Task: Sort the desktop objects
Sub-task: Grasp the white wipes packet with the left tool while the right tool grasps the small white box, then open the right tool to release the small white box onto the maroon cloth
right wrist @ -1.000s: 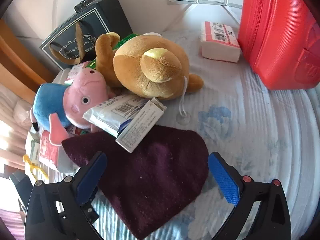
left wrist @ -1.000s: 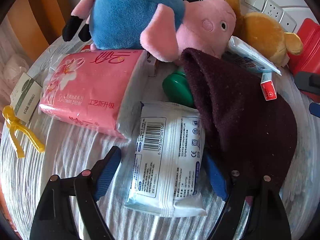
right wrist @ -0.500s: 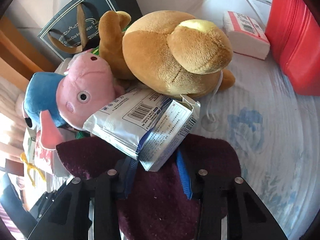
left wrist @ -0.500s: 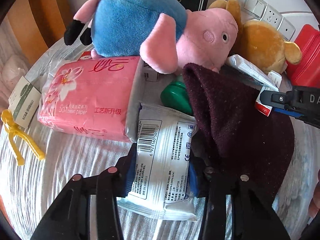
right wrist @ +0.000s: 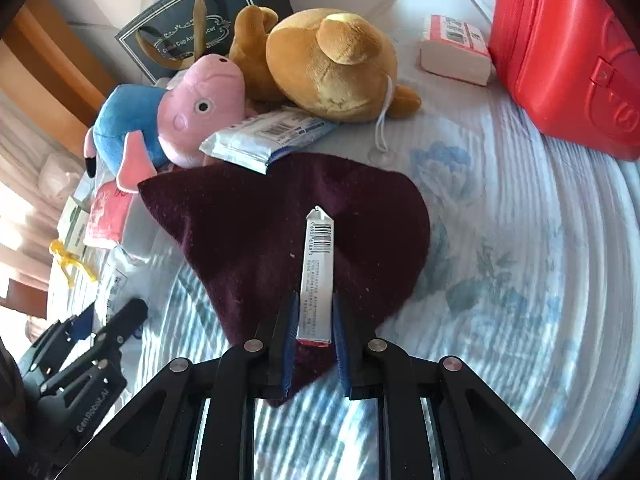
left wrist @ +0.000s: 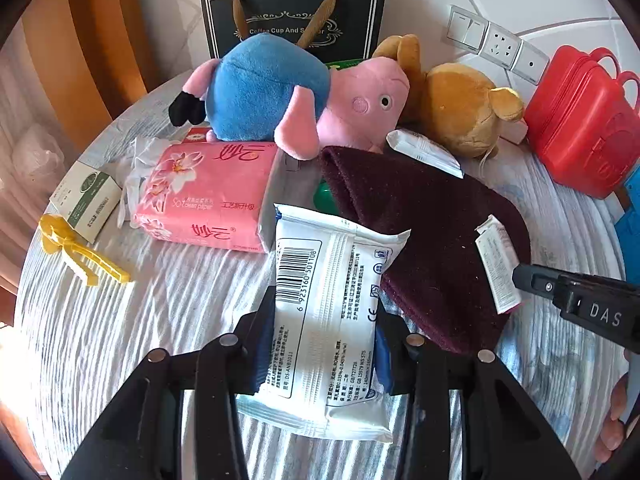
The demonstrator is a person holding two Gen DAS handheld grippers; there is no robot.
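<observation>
My left gripper (left wrist: 320, 340) is shut on a white wipes pack (left wrist: 324, 320) and holds it lifted over the striped cloth. My right gripper (right wrist: 314, 332) is shut on a slim white carton box (right wrist: 318, 272) and holds it above the dark maroon cloth (right wrist: 280, 232). That box (left wrist: 498, 264) and the right gripper also show in the left wrist view. A second white pack (right wrist: 268, 140) lies against the pink and blue pig plush (right wrist: 176, 120) and the brown bear plush (right wrist: 332, 64).
A pink tissue pack (left wrist: 208, 196), a green-white box (left wrist: 86, 196) and a yellow clip (left wrist: 76, 252) lie at left. A dark gift bag (left wrist: 292, 20) stands at the back. A red case (right wrist: 568, 48) and a red-white tissue pack (right wrist: 456, 48) are at right.
Both grippers have closed on their items and pulled back: the left lifted the wipes pack, the right drew the slim box off the pile and over the maroon cloth.
</observation>
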